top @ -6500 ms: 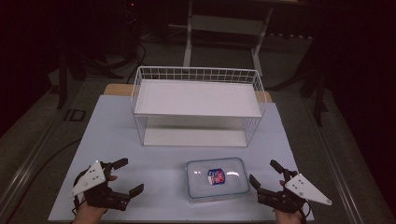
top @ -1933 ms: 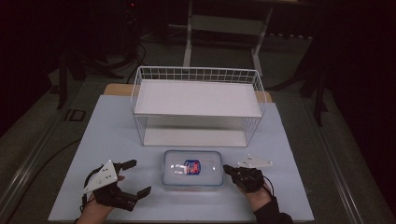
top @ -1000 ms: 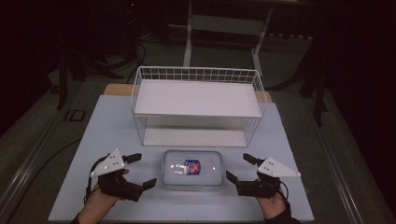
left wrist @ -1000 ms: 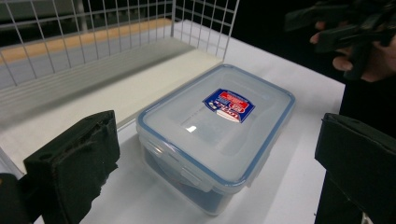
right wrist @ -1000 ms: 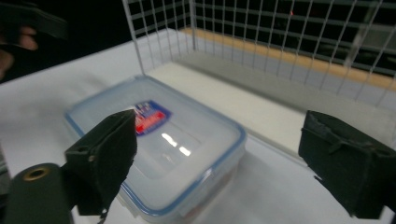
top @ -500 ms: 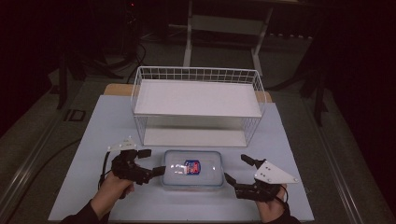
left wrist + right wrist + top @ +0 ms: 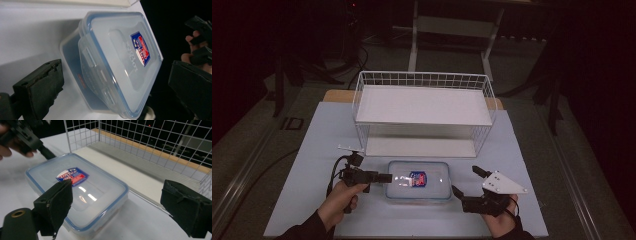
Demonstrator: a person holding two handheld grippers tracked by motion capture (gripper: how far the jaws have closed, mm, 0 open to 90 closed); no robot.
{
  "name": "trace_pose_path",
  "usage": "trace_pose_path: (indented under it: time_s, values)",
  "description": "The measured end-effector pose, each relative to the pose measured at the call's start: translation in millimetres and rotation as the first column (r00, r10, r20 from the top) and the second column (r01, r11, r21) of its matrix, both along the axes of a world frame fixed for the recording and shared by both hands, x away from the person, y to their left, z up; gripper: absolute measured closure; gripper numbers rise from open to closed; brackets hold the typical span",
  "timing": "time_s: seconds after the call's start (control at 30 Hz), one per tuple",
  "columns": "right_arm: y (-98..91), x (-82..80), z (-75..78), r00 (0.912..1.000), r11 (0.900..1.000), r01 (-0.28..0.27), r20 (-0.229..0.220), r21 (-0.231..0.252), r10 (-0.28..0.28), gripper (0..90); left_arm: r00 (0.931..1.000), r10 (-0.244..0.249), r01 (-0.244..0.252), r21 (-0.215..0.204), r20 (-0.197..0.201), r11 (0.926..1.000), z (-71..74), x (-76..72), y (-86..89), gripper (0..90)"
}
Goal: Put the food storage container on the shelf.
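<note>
a pale blue table carries a white wire rack at upper centre of the high view. just below it lies a clear lidded container, long axis left to right, label up. the left gripper sits at its left end, jaws spread. the right gripper, jaws apart, waits near its lower right corner.
</note>
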State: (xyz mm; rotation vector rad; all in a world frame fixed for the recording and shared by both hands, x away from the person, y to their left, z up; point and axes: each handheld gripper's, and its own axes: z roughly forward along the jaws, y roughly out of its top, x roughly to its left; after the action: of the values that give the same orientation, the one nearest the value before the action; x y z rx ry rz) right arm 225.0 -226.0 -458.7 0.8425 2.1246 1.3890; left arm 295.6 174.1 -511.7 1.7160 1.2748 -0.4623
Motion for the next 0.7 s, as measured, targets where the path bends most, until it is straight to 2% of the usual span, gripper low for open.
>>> trace_pose_path:
  time_s: [0.03, 0.07, 0.1, 0.2, 0.33, 0.37, 0.43, 0.5, 0.6, 0.7]
  values:
    - [0.0, 0.0, 0.0, 1.0, 1.0, 0.0, 0.0, 0.0, 0.0, 10.3, 1.0, 0.0, 0.0, 0.0, 0.0, 1.0, 0.0, 0.0, 0.0, 3.6]
    - [0.3, 0.5, -0.3, 1.0, 1.0, -0.001, -0.006, 0.0, 0.001, 10.4, 0.9996, -0.001, 0.001, 0.002, -0.03, 1.0, -4.8, 1.5, -0.4, 3.6]
    - [2.0, 1.3, -2.0, 0.9998, 1.0, -0.004, -0.02, -0.005, 0.003, 10.4, 0.9989, -0.004, 0.003, -0.012, -0.046, 0.9999, -7.1, 2.3, 0.0, 7.4]
    - [3.7, 1.2, -3.1, 0.9995, 0.9997, -0.018, -0.027, -0.015, 0.017, 10.4, 0.9961, -0.001, -0.003, -0.036, -0.088, 0.9994, -13.9, 4.4, 0.9, 17.1]
    - [4.9, 0.5, -3.5, 0.9993, 0.9995, -0.023, -0.031, -0.022, 0.022, 10.5, 0.992, -0.001, -0.008, -0.072, -0.126, 0.9974, -19.8, 5.9, 1.5, 28.2]
    - [4.9, 0.6, -3.7, 0.9992, 0.9995, -0.023, -0.034, -0.023, 0.022, 10.5, 0.9906, -0.006, -0.006, -0.087, -0.137, 0.9962, -21.1, 6.4, 1.9, 33.9]
    - [4.8, 0.8, -3.9, 0.9991, 0.9995, -0.023, -0.037, -0.022, 0.022, 10.6, 0.9893, -0.009, -0.005, -0.091, -0.145, 0.9959, -22.8, 6.9, 2.4, 39.7]
    - [4.8, 1.0, -4.1, 0.9989, 0.9994, -0.026, -0.04, -0.025, 0.025, 10.9, 0.9858, -0.016, -0.005, -0.12, -0.167, 0.9928, -26.0, 7.2, 4.1, 43.3]
    - [4.5, 1.3, -4.7, 0.9985, 0.9994, -0.026, -0.049, -0.024, 0.025, 12.5, 0.9888, -0.027, 0.008, -0.129, -0.147, 0.9916, -24.9, 7.0, 7.4, 48.8]
    - [4.0, 2.4, -5.7, 0.9978, 0.9995, -0.023, -0.063, -0.021, 0.022, 12.9, 0.9897, -0.03, 0.011, -0.132, -0.14, 0.9912, -25.3, 6.1, 7.9, 49.3]
